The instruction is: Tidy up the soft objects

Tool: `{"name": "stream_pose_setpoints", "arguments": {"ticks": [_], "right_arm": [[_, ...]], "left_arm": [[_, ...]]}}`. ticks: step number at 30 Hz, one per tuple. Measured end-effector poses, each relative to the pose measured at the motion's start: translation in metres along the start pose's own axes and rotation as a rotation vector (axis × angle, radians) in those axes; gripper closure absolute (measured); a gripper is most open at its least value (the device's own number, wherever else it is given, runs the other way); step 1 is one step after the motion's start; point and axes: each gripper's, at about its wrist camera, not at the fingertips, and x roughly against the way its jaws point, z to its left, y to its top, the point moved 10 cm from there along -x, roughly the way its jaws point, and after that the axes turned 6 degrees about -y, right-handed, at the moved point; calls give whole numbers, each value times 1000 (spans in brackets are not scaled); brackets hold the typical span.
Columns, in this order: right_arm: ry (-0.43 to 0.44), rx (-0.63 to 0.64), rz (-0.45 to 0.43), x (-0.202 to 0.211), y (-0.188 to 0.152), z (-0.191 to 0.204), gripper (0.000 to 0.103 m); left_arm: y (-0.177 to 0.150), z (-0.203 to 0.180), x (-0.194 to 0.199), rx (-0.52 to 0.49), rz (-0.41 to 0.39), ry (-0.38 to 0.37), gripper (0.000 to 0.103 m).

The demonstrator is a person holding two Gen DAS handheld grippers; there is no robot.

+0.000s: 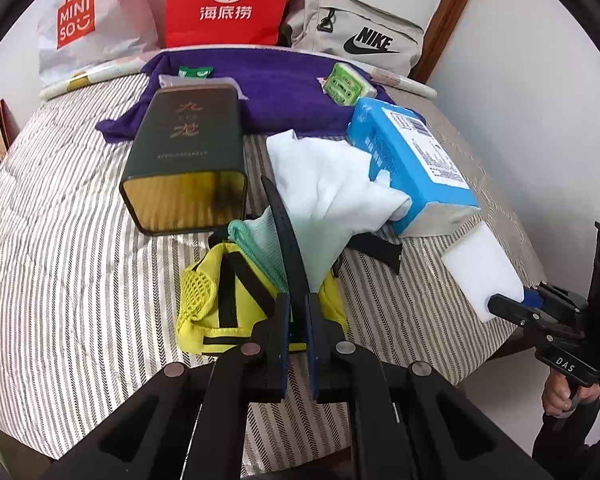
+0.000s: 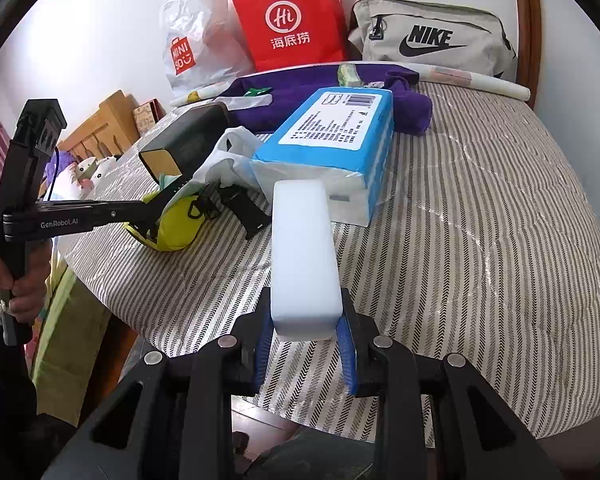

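Observation:
My left gripper (image 1: 298,300) is shut on a thin black strap (image 1: 282,224) that curves up from a yellow mesh bag (image 1: 212,296) on the striped bed cover. A teal cloth (image 1: 256,240) lies on the bag, and a white cloth (image 1: 328,184) spills beyond it beside a blue tissue pack (image 1: 412,152). My right gripper (image 2: 306,320) is shut on the near end of a white foam block (image 2: 304,256), held above the bed's front edge. The right wrist view shows the left gripper (image 2: 156,204) at the yellow bag (image 2: 180,228).
A dark green tin (image 1: 188,152) lies on its side left of the cloths. Behind are a purple towel (image 1: 276,92), a small green pack (image 1: 346,84), a red paper bag (image 1: 224,0), a white plastic bag (image 1: 76,20) and a grey pouch (image 1: 360,36). Bare striped cover (image 2: 480,220) spreads to the right.

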Motion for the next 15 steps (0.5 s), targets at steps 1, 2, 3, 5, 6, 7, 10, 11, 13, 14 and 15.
{"name": "stream_pose_setpoints", "arguments": {"ticks": [1, 2, 3, 5, 6, 7, 10, 11, 13, 14, 15], "right_arm": [[0, -1, 3, -2, -1, 0, 73], [0, -4, 7, -4, -1, 0, 73], [0, -8, 13, -6, -2, 0, 73], [2, -16, 23, -11, -2, -1, 73], [2, -20, 26, -13, -2, -1, 73], [2, -22, 28, -15, -1, -1, 73], [14, -26, 30, -19, 2, 0, 73], [16, -28, 27, -19, 3, 1, 73], [15, -29, 22, -22, 7, 1, 72], [19, -29, 25, -24, 9, 2, 72], [17, -29, 27, -27, 11, 2, 71]], "left_arm": [[0, 0, -2, 2, 7, -6, 96], [-1, -1, -4, 2, 12, -11, 96], [0, -1, -7, 3, 18, -15, 96], [2, -1, -13, 4, 30, -16, 95], [3, -2, -14, 5, 34, -20, 95], [5, -2, -16, 9, 36, -30, 95], [11, -5, -21, 16, 39, -54, 94], [12, -6, -23, 15, 43, -53, 94], [13, -6, -29, 12, 58, -37, 93], [15, -7, -30, 7, 54, -37, 92], [17, -8, -31, 1, 46, -40, 92]]}}
